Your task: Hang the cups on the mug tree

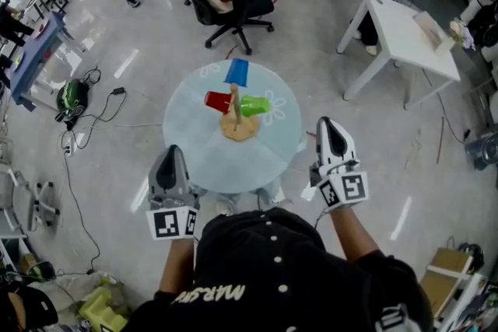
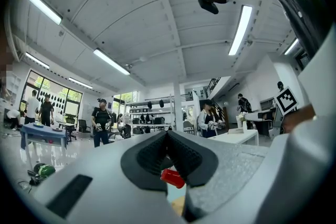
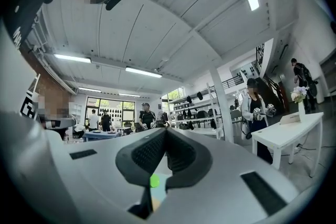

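While the person stands at the near side of the round table (image 1: 191,161), the scene reads so:

Left gripper (image 1: 172,154): jaws pressed together with nothing between them; it hovers at the table's near-left rim, pointing toward the middle.
Red cup (image 1: 217,100): lies sideways on the left side of the mug tree, mouth toward the post, hung on a peg.
Mug tree (image 1: 239,128): wooden, upright at the table's middle on a round base.
Blue cup (image 1: 237,72): at the tree's far side; whether it hangs or stands on the table cannot be told.
Green cup (image 1: 254,106): sideways on the tree's right side, hung on a peg, just beside the red cup.
Cups at the tree: 3.
Right gripper (image 1: 326,124): jaws pressed together, empty; it hovers just outside the table's right rim, well apart from the cups.
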Motion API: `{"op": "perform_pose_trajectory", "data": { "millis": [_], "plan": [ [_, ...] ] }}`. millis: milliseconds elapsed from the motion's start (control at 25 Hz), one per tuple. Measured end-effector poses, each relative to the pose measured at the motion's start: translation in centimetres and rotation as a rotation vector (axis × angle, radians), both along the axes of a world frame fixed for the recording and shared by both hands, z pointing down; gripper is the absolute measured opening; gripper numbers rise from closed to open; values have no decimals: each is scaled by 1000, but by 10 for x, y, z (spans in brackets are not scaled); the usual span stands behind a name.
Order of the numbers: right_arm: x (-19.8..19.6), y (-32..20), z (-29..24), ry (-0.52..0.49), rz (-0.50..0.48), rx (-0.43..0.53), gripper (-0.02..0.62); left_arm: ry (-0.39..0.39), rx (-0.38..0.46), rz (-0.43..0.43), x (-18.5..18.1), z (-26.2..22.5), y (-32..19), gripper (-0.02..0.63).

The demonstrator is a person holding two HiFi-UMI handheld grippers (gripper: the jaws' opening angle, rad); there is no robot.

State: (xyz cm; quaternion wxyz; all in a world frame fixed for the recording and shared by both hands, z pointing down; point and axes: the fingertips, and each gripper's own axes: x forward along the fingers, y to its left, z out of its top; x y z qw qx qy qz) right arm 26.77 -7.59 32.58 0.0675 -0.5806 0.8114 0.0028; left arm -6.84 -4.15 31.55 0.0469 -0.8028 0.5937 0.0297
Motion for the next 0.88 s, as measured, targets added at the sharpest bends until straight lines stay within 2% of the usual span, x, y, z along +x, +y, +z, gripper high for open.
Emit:
{"op": "perform_pose_trajectory", "data": {
  "millis": [560,880],
  "plan": [
    [-19,3,6,30,-30,-10,-2,8,3,10,1,-1,4,-3],
    [-11,3,6,30,-25,-14,0,3,-10,13,9,0,7,-3]
  ]
}}
